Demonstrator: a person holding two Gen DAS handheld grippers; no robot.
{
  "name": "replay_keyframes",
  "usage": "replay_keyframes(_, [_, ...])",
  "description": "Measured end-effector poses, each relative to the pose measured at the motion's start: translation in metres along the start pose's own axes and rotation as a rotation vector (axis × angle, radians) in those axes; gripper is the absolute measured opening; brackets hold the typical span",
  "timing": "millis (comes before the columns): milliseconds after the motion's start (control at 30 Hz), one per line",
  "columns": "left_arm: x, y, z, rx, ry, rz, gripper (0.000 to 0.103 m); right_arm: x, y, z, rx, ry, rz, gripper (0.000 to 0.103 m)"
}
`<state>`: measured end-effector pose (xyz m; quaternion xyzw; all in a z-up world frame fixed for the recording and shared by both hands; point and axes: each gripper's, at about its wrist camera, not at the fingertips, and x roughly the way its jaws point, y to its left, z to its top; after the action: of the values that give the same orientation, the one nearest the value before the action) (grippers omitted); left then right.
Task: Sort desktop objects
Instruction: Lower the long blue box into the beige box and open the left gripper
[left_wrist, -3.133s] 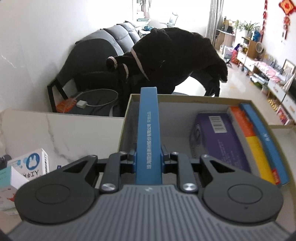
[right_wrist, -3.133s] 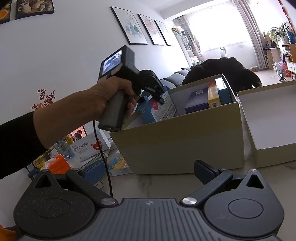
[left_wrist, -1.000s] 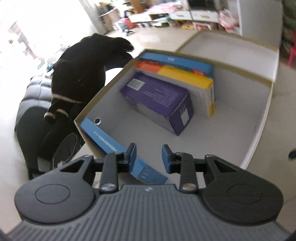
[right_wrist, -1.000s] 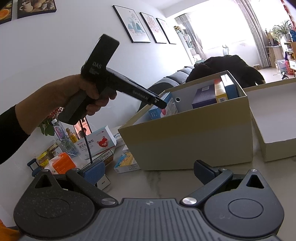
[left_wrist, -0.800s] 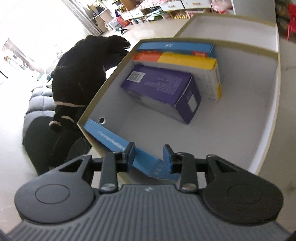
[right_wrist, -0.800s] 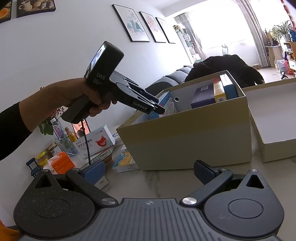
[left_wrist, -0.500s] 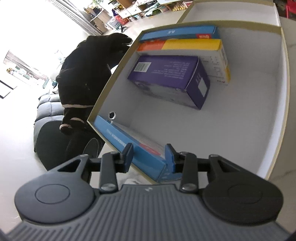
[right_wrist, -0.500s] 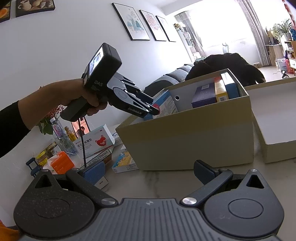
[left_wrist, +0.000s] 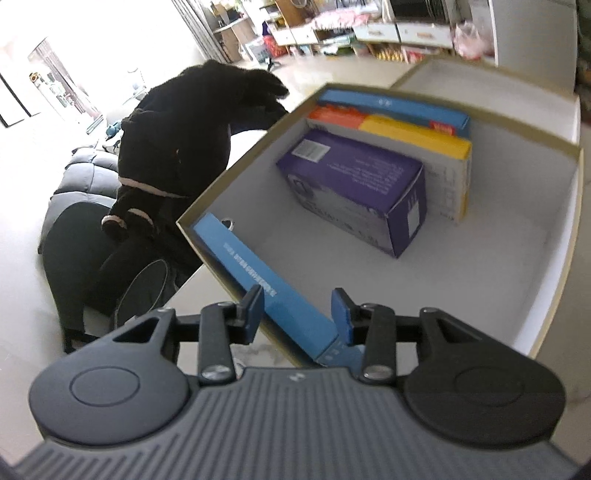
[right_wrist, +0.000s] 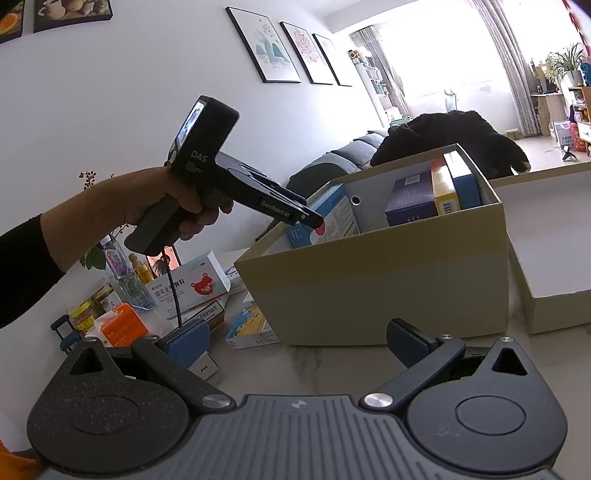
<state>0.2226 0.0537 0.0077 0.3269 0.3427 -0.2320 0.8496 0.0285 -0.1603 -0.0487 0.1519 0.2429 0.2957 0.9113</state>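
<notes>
A tan cardboard box (left_wrist: 570, 236) stands open on the marble desk. Inside it a blue box (left_wrist: 258, 280) leans against the near left wall, and a purple box (left_wrist: 354, 184), an orange-yellow box (left_wrist: 413, 136) and another blue box (left_wrist: 391, 107) stand at the far side. My left gripper (left_wrist: 297, 310) is open, its fingers either side of the leaning blue box without gripping it. In the right wrist view the left gripper (right_wrist: 314, 221) hovers at the tan box's (right_wrist: 388, 277) left rim. My right gripper (right_wrist: 295, 339) is open and empty, low over the desk.
The box lid (right_wrist: 554, 258) lies upside down to the right. Left of the box are a white medicine box with a red bear (right_wrist: 188, 288), an orange box (right_wrist: 122, 325), a small colourful box (right_wrist: 251, 328), jars and a bottle. A black plush toy (left_wrist: 192, 133) sits behind.
My left gripper carried the blue box into the tan box, let go of it and opened. It has since drawn back a little. The right gripper has stayed still.
</notes>
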Motion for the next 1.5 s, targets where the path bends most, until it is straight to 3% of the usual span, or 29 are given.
replay_keyframes(300, [-0.013, -0.009, -0.014, 0.151, -0.060, -0.047, 0.043, 0.003, 0.009, 0.000, -0.011, 0.012, -0.002, 0.103])
replay_keyframes(500, [-0.004, -0.022, -0.017, 0.264, -0.058, -0.020, 0.043, 0.008, 0.013, 0.001, -0.016, 0.025, -0.003, 0.103])
replay_keyframes(967, [0.013, -0.009, -0.016, 0.189, -0.051, 0.006, 0.046, 0.020, 0.014, 0.001, -0.012, 0.050, -0.006, 0.103])
replay_keyframes(1267, [0.005, -0.010, -0.015, 0.252, -0.042, -0.051, 0.047, 0.020, 0.014, 0.004, -0.008, 0.047, -0.012, 0.103])
replay_keyframes(1500, [0.004, -0.012, -0.020, 0.268, -0.054, -0.054, 0.047, 0.024, 0.015, 0.003, -0.006, 0.057, -0.008, 0.103])
